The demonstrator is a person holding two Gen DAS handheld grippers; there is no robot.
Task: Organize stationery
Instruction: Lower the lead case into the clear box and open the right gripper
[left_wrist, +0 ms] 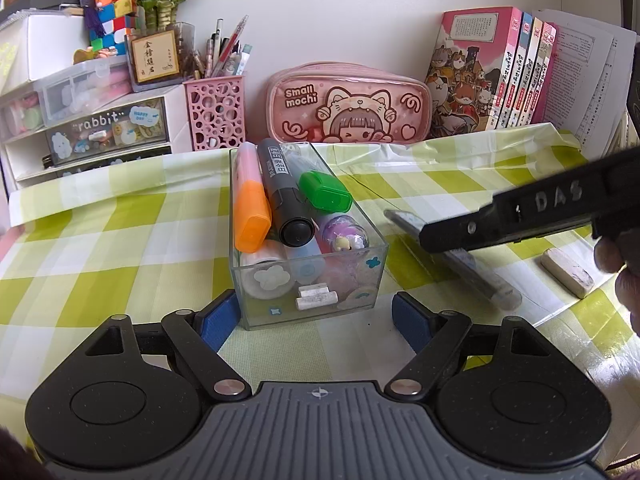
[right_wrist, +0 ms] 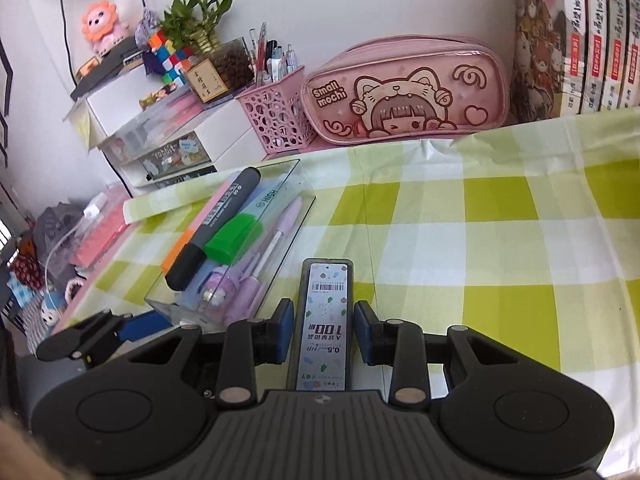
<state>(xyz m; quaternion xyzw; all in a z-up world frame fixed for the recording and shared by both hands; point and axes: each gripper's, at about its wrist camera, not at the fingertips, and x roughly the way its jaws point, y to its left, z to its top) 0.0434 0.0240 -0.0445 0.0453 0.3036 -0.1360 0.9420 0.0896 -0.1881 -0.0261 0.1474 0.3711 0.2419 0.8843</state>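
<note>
- "Small mochi" on the pink pencil case (left_wrist: 348, 106).
- "rabbit" and a small "HAPPY DAY" on a clear drawer front (left_wrist: 106, 130) of the white organizer.
- "DAS" in raised letters on the black claw arm (left_wrist: 556, 200) entering from the right.
- "0.5", "HB" and "100", with a barcode, on the lead refill case (right_wrist: 324, 320).
- "HIGH" on a highlighter barrel (right_wrist: 272, 196) in the clear box.

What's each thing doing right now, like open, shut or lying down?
Left fingers: open, either side of the clear box.
Right fingers: open, lead case between them.
Clear box: no lid, holding markers.
Lead case: lying flat on the cloth.
Eraser: lying loose on the cloth.
</note>
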